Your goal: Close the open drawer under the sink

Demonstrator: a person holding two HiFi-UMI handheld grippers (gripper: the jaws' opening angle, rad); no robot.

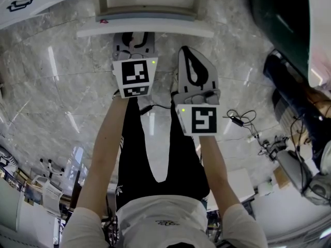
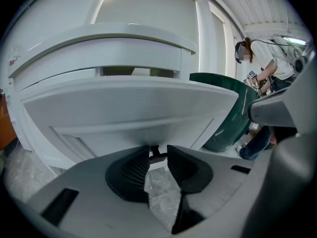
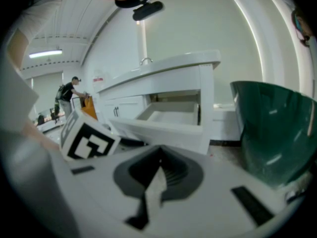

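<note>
The white drawer (image 1: 147, 4) stands pulled out from the cabinet under the sink counter (image 3: 163, 68). Its front panel (image 1: 145, 31) runs across the top of the head view. My left gripper (image 1: 135, 36) is right up against that panel (image 2: 129, 103), low on its face. Its jaws stand a little apart, and a small dark piece (image 2: 157, 152) shows between the tips; I cannot tell whether the pads touch it. My right gripper (image 1: 186, 50) hangs just short of the panel, shut and empty. The right gripper view looks over the right gripper (image 3: 159, 155) at the open drawer (image 3: 168, 115).
A dark green bin (image 1: 279, 19) stands to the right of the drawer, also seen as the bin (image 3: 272, 133). Cables (image 1: 240, 120) and gear lie on the marble floor at the right. A person (image 2: 262, 68) stands beyond the bin; another person (image 3: 67, 95) is far off.
</note>
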